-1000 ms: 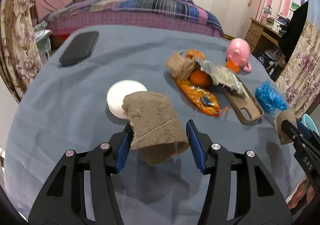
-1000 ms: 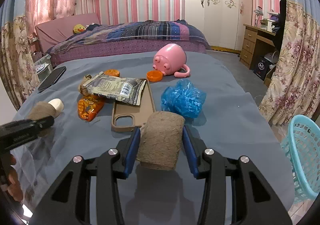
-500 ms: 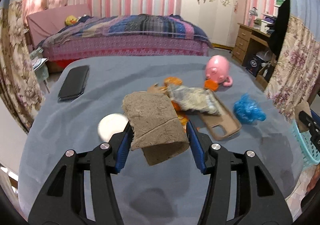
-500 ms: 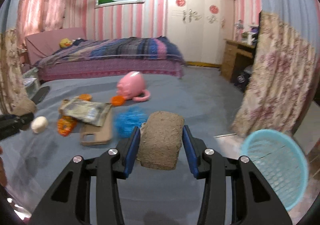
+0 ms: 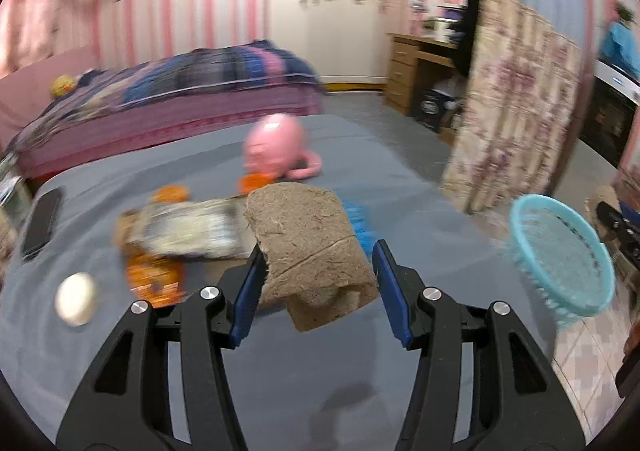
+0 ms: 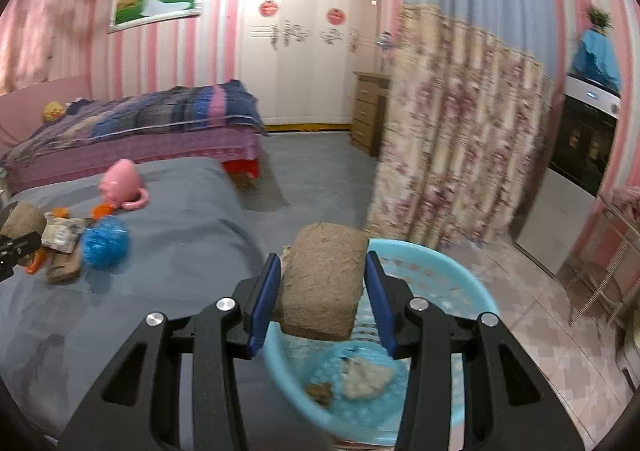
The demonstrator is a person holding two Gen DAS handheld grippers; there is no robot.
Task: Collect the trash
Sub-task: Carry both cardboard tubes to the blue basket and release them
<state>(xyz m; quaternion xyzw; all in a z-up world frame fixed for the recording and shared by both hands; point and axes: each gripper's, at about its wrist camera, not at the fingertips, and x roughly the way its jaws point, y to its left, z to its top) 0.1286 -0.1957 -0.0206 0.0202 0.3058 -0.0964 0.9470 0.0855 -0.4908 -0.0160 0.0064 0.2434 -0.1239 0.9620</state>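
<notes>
My right gripper (image 6: 320, 293) is clamped partway closed on a brown, fibrous cardboard tube (image 6: 322, 285), held above the round, perforated turquoise plastic basket (image 6: 472, 291) containing scraps. My left gripper (image 5: 316, 283) pinches a torn, coarse brown cardboard tube (image 5: 310, 251), its right pad apparently clear, over the grey cloth-covered table (image 5: 280, 363). Beyond lie a crinkled foil wrapper (image 5: 188, 231) and a glossy pink pig-shaped mug (image 5: 276, 147).

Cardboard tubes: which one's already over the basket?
The tube in the right gripper: it hangs above the blue basket. The torn tube in the left gripper is over the grey tabletop.
</notes>
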